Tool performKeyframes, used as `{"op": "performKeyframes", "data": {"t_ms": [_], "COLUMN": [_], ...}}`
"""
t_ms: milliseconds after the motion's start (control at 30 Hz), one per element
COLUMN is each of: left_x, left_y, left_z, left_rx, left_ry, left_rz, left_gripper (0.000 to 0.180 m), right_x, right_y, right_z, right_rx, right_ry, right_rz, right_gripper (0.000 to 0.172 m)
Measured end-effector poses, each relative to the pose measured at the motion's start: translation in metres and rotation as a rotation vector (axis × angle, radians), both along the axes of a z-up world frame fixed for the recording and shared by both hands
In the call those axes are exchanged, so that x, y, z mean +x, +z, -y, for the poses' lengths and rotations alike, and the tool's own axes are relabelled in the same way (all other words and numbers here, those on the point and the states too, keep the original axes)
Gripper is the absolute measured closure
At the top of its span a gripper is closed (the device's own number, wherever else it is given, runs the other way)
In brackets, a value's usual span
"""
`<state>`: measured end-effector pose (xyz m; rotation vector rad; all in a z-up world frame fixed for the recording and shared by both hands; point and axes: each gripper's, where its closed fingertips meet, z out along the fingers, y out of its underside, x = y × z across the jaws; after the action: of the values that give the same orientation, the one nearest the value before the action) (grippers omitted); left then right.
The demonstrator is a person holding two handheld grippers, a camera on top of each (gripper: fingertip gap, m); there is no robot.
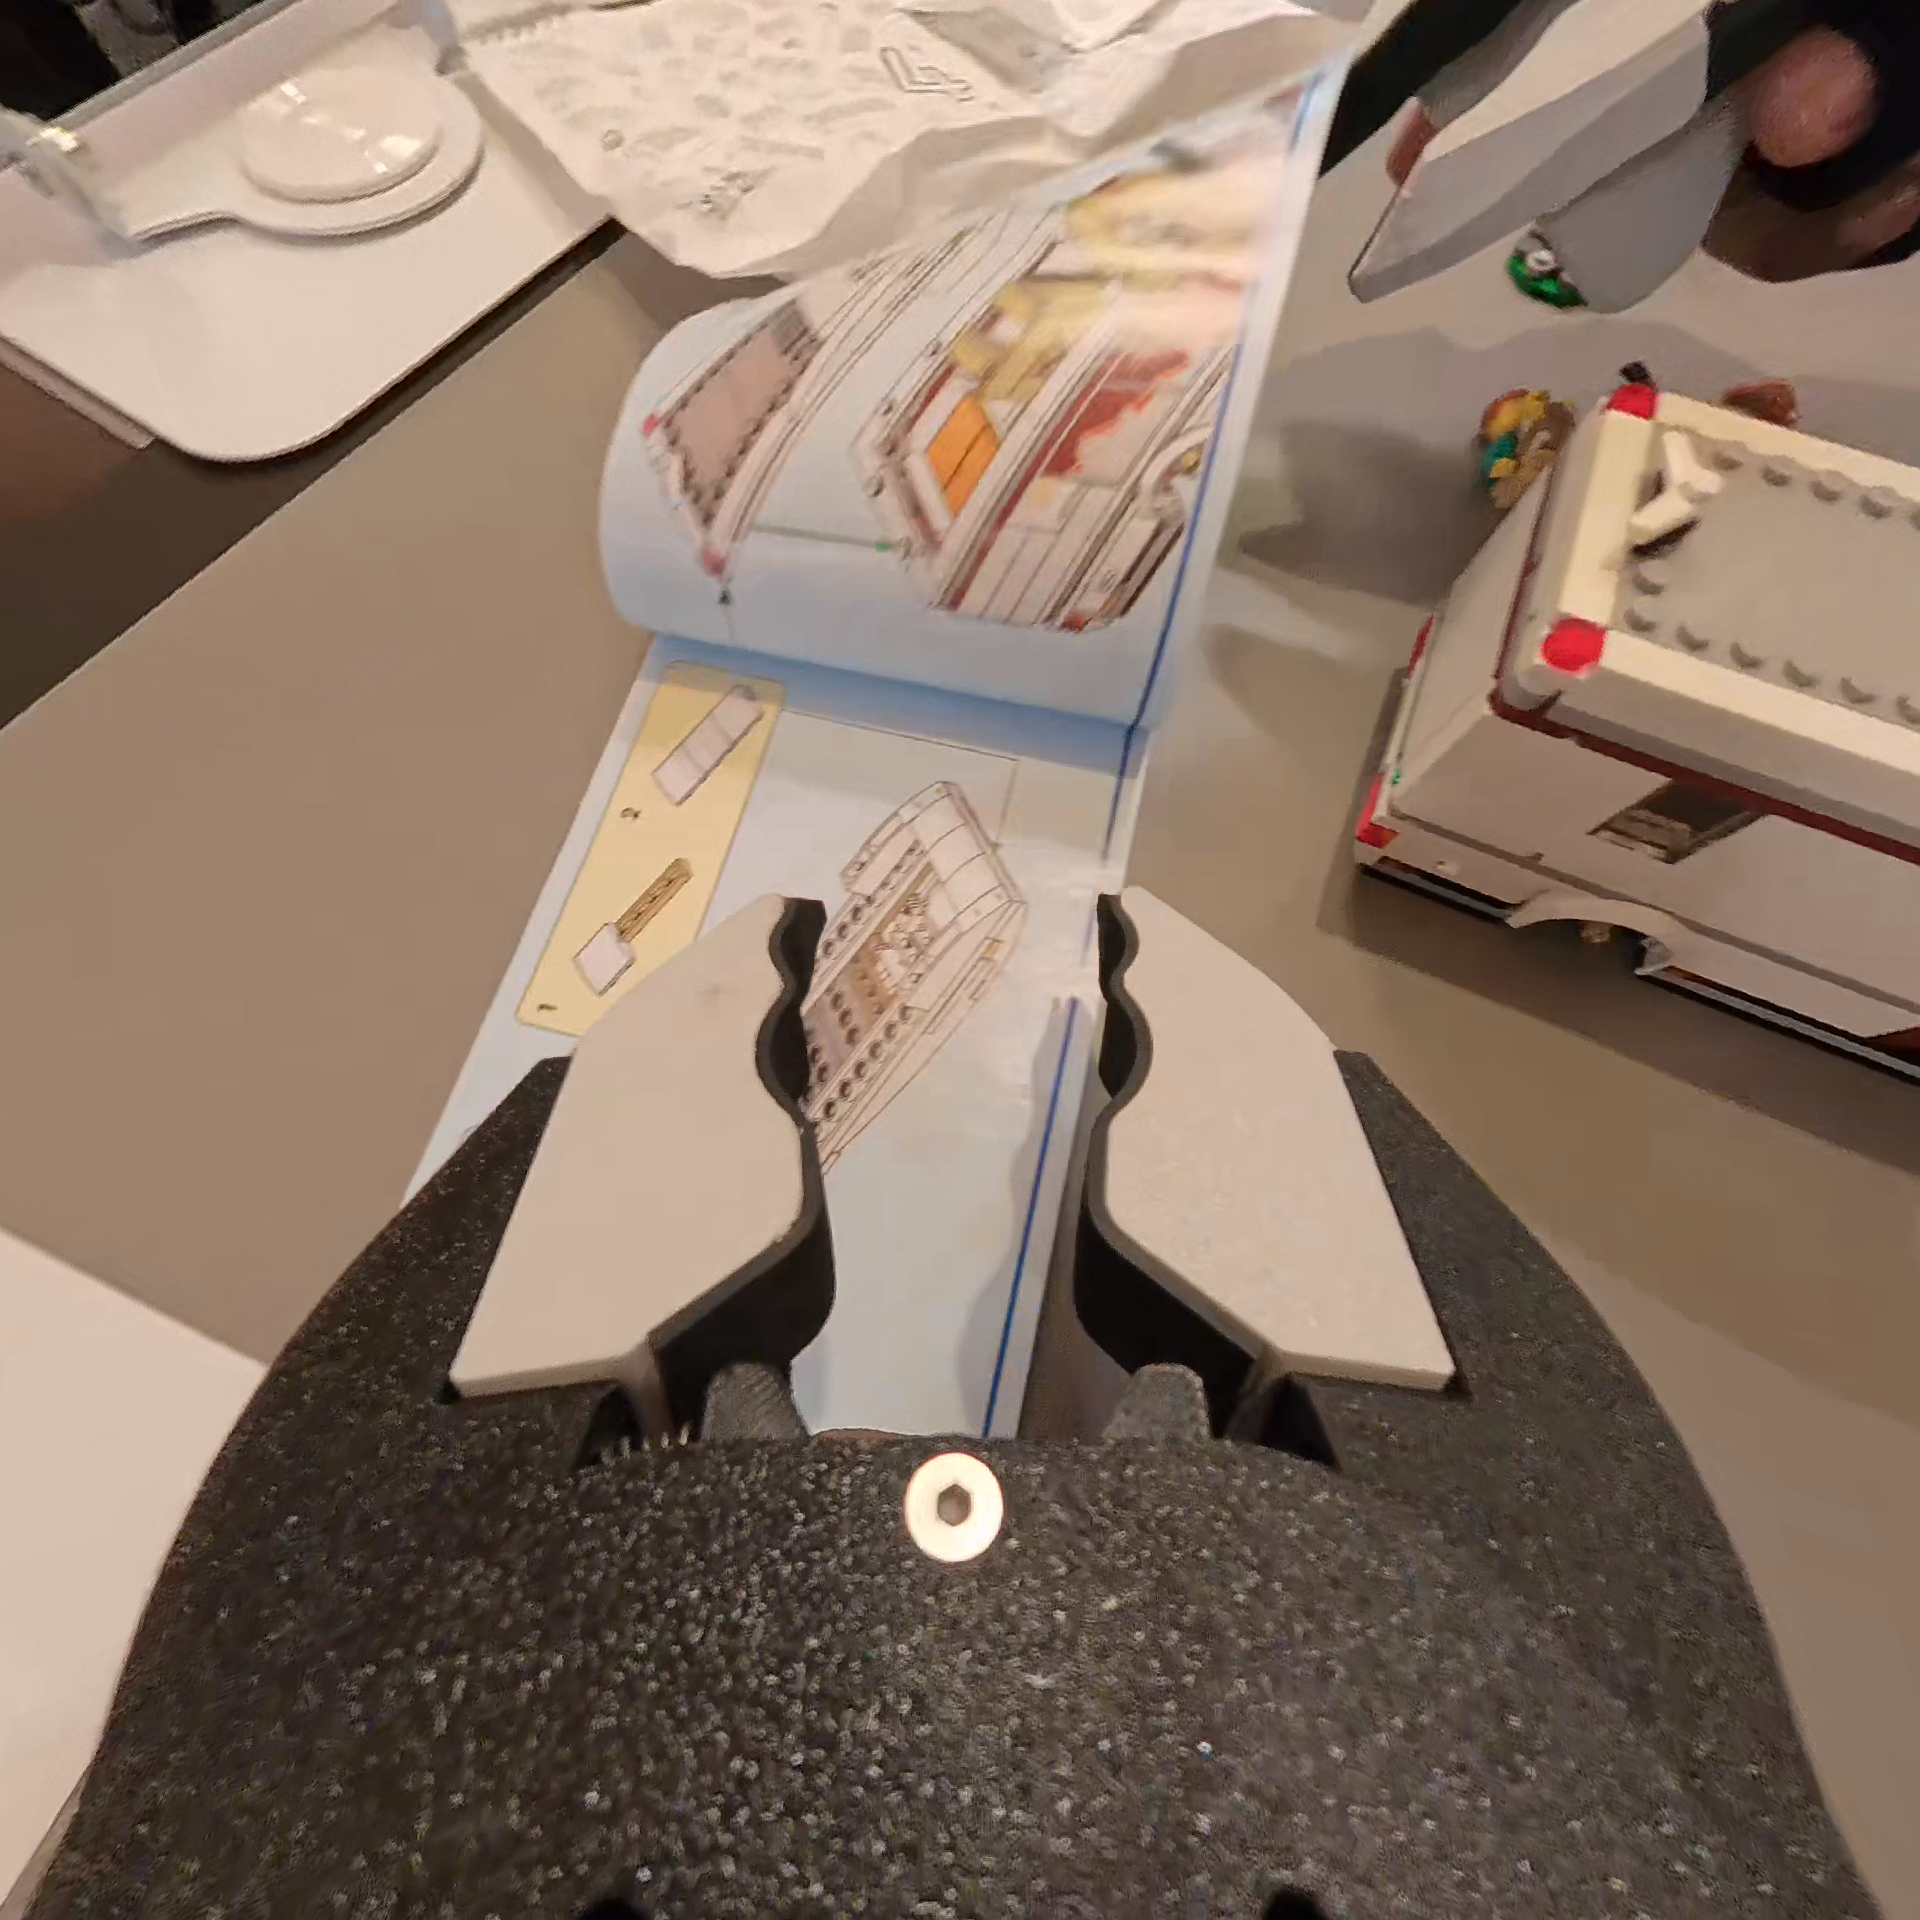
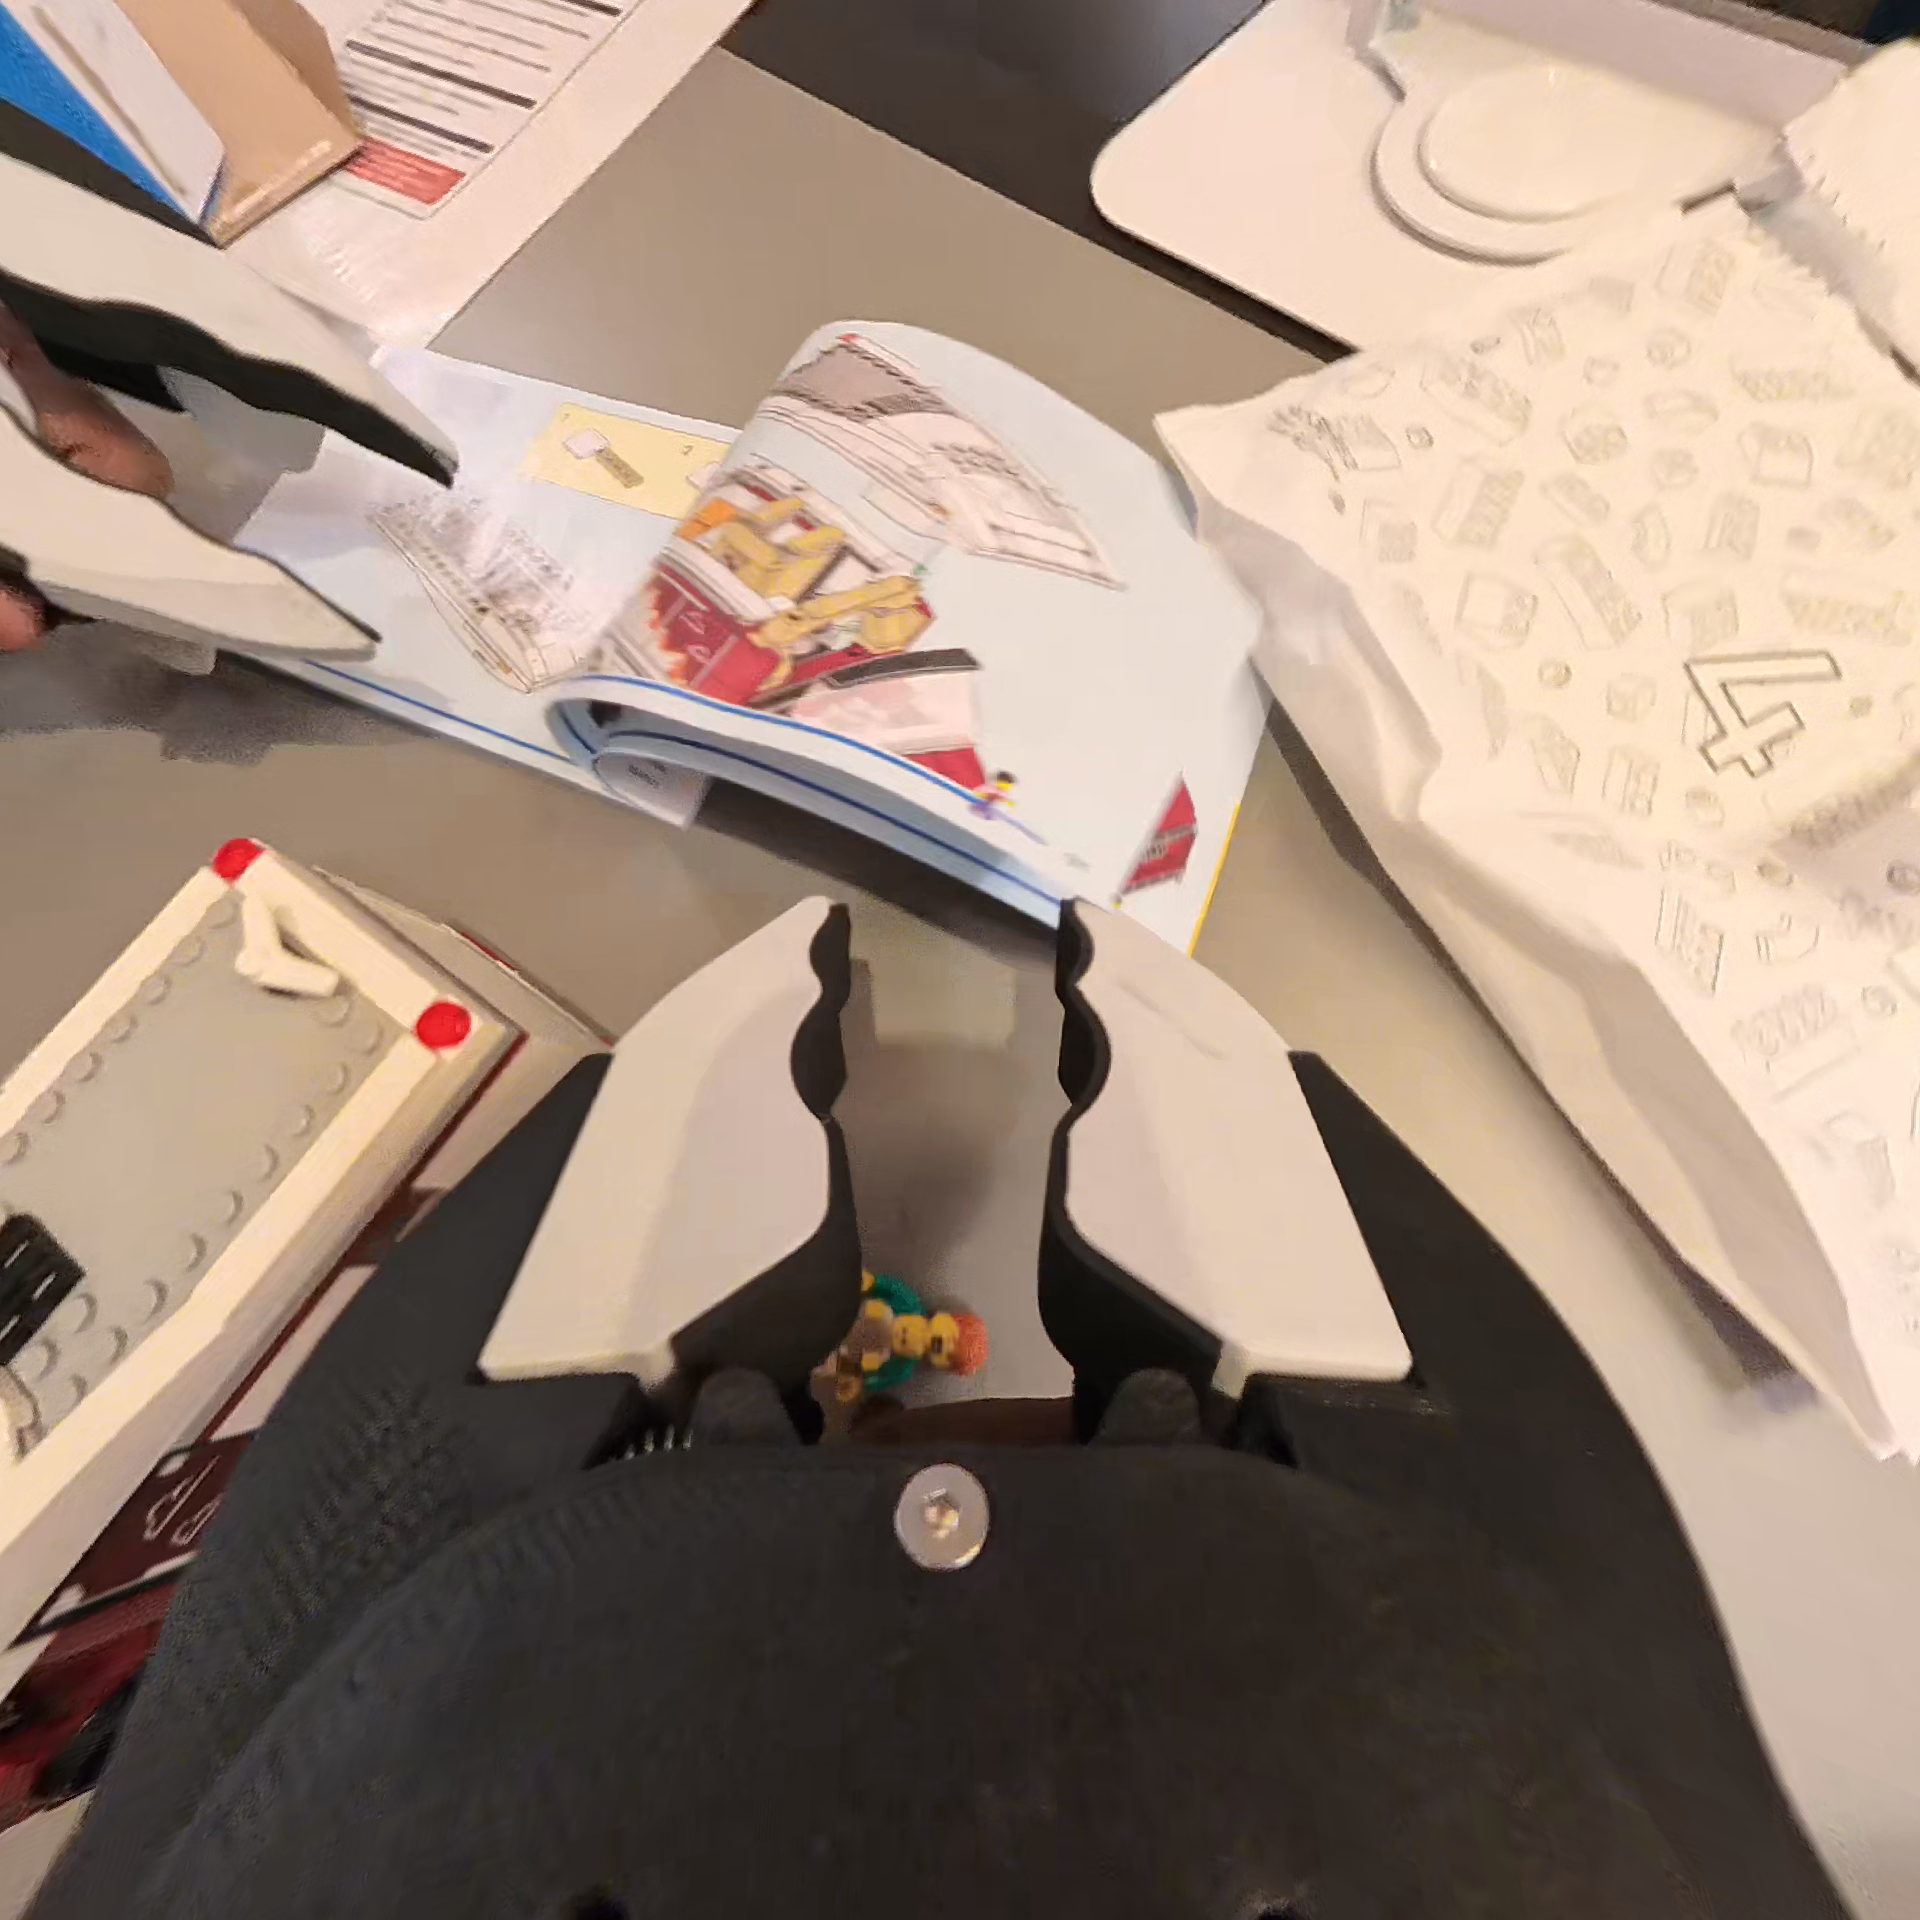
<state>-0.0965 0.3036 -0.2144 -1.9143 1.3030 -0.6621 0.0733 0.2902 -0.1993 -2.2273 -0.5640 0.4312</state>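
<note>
Booklet (image 1: 914, 790) lies open on the table (image 1: 312, 831), its far pages curled up off the near page. Left gripper (image 1: 951, 914) sits over the booklet's near page, jaws apart, page showing between them. Toy truck (image 1: 1683, 707) stands on the table to the right of the booklet, apart from it. Small figures (image 1: 1517, 447) lie beyond the truck. Right gripper (image 1: 1475, 239) hangs beyond the truck, near the lifted page edge, jaws apart. Paper bag (image 1: 831, 114) lies behind the booklet, overlapping its far end. Tray (image 1: 260, 312) sits far left on the table, a round disc (image 1: 343, 135) on it. In the right wrist view a box (image 2: 187, 114) rests on a sheet of paper (image 2: 499, 125) beyond the booklet
</note>
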Motion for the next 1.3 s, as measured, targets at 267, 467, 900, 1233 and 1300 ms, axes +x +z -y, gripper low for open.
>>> {"op": "performKeyframes", "data": {"t_ms": [267,467,900,1233,1300], "left_x": [0.021,0.038,0.025,-0.017,-0.019], "left_y": [-0.003,-0.007,-0.036,-0.036,-0.035], "left_z": [0.008,0.002,0.004,-0.009,-0.01], "left_rx": [0.118,0.117,0.02,0.019,0.035], "left_ry": [0.0,0.1,0.174,0.185,0.17], "left_rz": [-0.054,-0.07,-0.193,-0.216,-0.216], "left_gripper": [0.126,0.128,0.129,0.127,0.124], "right_x": [0.01,0.019,-0.03,-0.037,-0.019], "right_y": [0.009,-0.013,-0.046,-0.034,-0.026], "right_z": [0.019,-0.008,-0.006,-0.02,-0.027], "right_rx": [0.076,0.009,-0.229,-0.147,-0.103], "right_ry": [0.006,-0.047,0.212,0.173,0.101], "right_rz": [-0.048,0.051,0.031,0.042,0.069], "right_gripper": [0.128,0.132,0.108,0.112,0.113]}}
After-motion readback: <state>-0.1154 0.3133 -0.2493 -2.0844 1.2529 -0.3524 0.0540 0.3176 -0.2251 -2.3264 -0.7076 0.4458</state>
